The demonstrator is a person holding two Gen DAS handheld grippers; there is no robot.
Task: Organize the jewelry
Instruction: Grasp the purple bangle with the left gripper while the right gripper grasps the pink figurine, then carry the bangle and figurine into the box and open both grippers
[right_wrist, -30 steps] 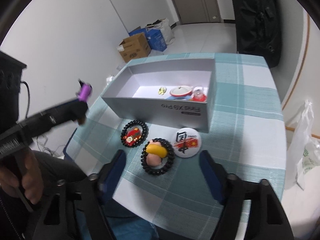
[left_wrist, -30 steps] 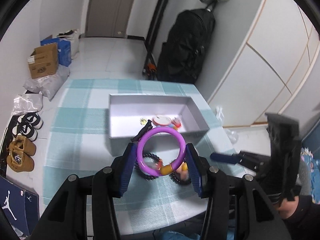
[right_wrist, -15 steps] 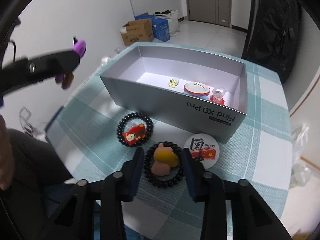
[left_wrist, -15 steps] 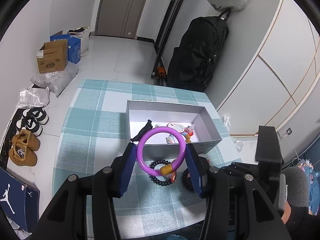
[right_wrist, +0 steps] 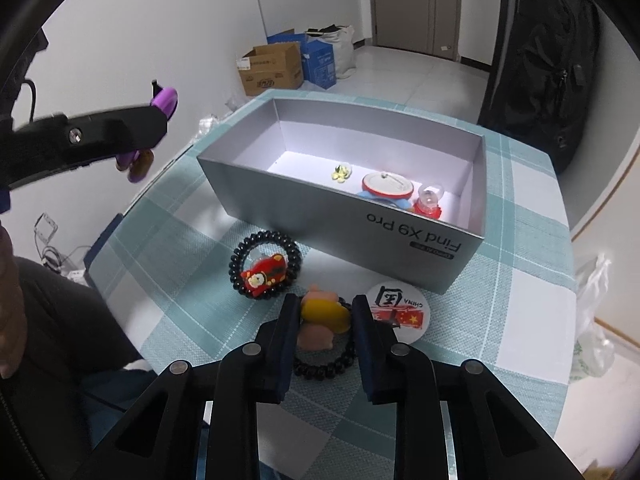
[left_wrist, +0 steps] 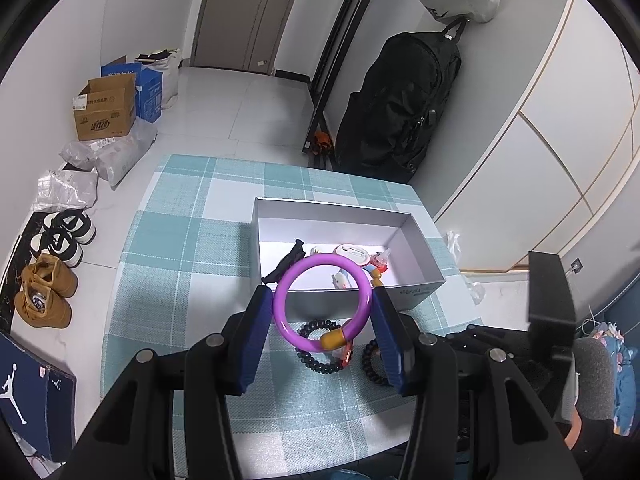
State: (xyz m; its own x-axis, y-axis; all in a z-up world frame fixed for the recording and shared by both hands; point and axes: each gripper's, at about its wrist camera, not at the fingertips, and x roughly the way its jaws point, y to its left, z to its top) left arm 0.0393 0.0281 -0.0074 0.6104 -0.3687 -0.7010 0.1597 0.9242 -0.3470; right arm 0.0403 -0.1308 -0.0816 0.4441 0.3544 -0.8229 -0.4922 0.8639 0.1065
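My left gripper (left_wrist: 322, 300) is shut on a purple bangle (left_wrist: 324, 258) with a yellow bead, held in the air before the grey box (left_wrist: 332, 206). From the right wrist, that left gripper (right_wrist: 120, 132) and the bangle (right_wrist: 164, 98) hang left of the box (right_wrist: 320, 208). My right gripper (right_wrist: 326, 308) is low over the table, its jaws closing, and the pads press the yellow-and-pink charm (right_wrist: 324, 314) of a black bead bracelet (right_wrist: 320, 370). A second bead bracelet with a red charm (right_wrist: 264, 272) lies to its left. A round badge (right_wrist: 400, 310) lies to its right.
In the box lie a black clip (left_wrist: 288, 262), a yellow flower (right_wrist: 341, 172), a round badge (right_wrist: 386, 184) and a red trinket (right_wrist: 429, 200). The checked tablecloth (left_wrist: 180, 280) ends close before both grippers. A black backpack (left_wrist: 400, 108) stands behind the table.
The right gripper's jaws went from wide apart to closed around the yellow-and-pink charm, and the gripper came closer to the table. The left gripper kept its hold on the bangle.
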